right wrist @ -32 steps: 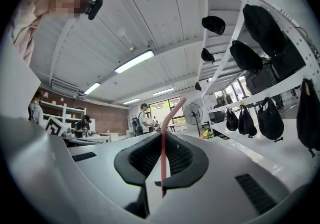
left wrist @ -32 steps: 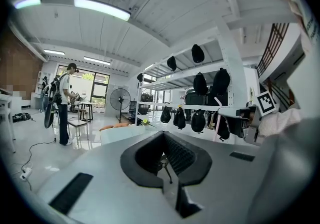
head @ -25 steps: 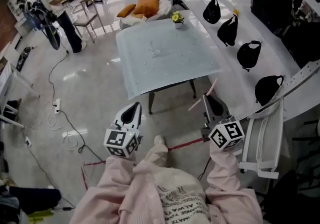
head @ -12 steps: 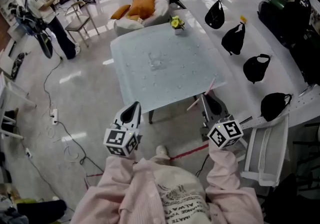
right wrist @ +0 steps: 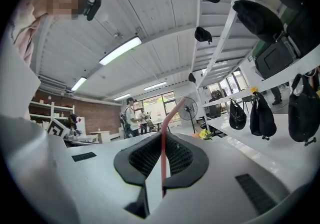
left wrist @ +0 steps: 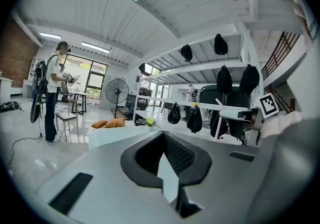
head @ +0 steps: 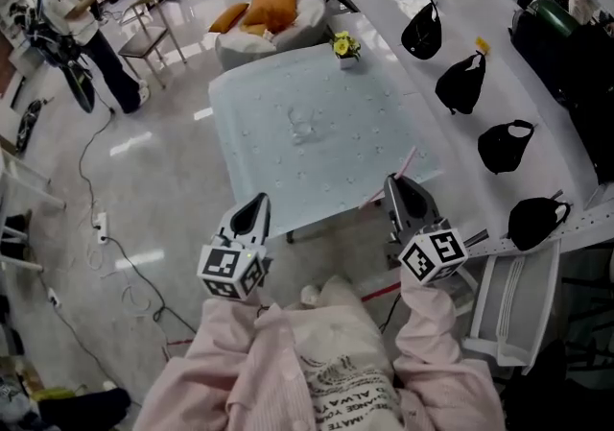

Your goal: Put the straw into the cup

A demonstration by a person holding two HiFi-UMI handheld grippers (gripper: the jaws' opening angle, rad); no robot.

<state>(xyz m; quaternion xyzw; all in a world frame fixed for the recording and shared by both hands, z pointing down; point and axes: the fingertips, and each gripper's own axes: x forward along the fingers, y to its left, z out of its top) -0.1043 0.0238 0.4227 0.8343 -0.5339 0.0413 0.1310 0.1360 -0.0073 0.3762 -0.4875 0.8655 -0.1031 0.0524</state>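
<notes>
A clear cup [head: 303,122] stands near the middle of the pale square table [head: 278,184] ahead of me. My right gripper [head: 399,191] hovers over the table's near right corner, shut on a pink straw [head: 409,160] that sticks up and to the right. In the right gripper view the straw [right wrist: 162,140] stands upright between the pads of that gripper [right wrist: 162,160], its top bent. My left gripper [head: 257,204] hangs just before the table's near edge. Its jaws [left wrist: 165,160] are shut with nothing in them. Both grippers are well short of the cup.
A small pot of yellow flowers [head: 341,43] sits at the table's far edge. A long white shelf [head: 422,103] with several black bags [head: 460,83] runs along the right, and a white chair [head: 508,290] is beside my right arm. A person [head: 62,21] stands far left. Cables [head: 101,194] lie on the floor.
I have walked toward the table with both grippers held out. The table's near edge has come from well ahead to right at the gripper tips. The straw stays gripped.
</notes>
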